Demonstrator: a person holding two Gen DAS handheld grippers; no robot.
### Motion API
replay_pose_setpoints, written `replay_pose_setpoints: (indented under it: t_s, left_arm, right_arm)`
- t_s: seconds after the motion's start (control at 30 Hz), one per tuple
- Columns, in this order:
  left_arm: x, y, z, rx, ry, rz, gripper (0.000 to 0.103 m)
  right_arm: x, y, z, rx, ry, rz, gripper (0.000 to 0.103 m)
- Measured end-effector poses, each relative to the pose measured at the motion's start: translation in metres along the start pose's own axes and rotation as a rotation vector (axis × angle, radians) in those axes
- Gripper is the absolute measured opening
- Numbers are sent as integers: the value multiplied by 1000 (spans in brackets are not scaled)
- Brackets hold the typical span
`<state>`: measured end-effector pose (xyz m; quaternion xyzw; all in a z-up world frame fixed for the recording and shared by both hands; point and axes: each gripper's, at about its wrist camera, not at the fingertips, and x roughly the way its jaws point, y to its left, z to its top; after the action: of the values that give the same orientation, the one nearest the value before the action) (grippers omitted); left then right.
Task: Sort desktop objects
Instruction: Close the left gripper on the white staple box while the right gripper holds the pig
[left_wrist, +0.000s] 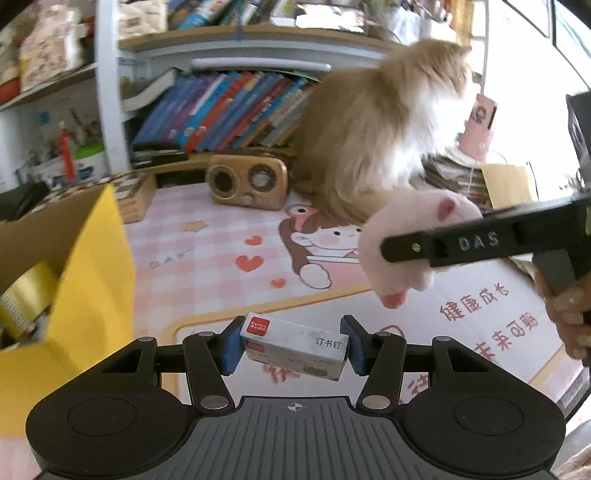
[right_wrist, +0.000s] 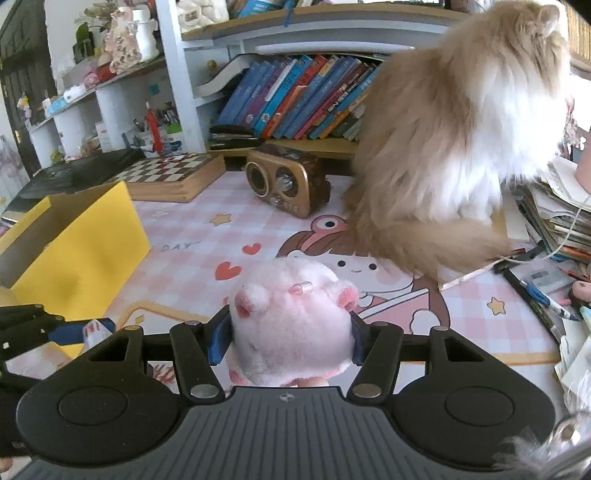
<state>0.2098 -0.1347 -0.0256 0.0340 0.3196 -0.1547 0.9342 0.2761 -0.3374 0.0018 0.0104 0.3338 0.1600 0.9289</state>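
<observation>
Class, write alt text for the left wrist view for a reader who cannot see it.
The left claw grips a small white staple box above a pink cartoon desk mat. To its left is an open yellow box; to its right, the right claw holds a pink plush toy, with a fluffy cat behind.

left tongs (left_wrist: 293, 345): closed on staple box | right tongs (right_wrist: 290, 334): clamped around pink plush

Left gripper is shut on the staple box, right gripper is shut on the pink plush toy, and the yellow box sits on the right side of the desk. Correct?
Not quite. The yellow box sits on the left side of the desk, as the right wrist view shows. The rest holds: the left gripper is shut on the staple box, and the right gripper is shut on the pink plush toy.
</observation>
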Motion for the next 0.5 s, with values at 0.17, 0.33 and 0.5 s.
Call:
replay_pose_setpoints:
  t_s: [0.17,0.33,0.5]
  left_arm:
    - [-28,16,-14,-51,-14,23,54]
    - [-50,29,-28,-95,-19,30,54]
    - [-69,44,-41,-111,-19,28,54]
  right_arm:
    - [-19,20,-12,-1,1,6,57]
    - [-32,43,-28,-4,15,11,56]
    - [-44,72,-45,-8,43,17,57]
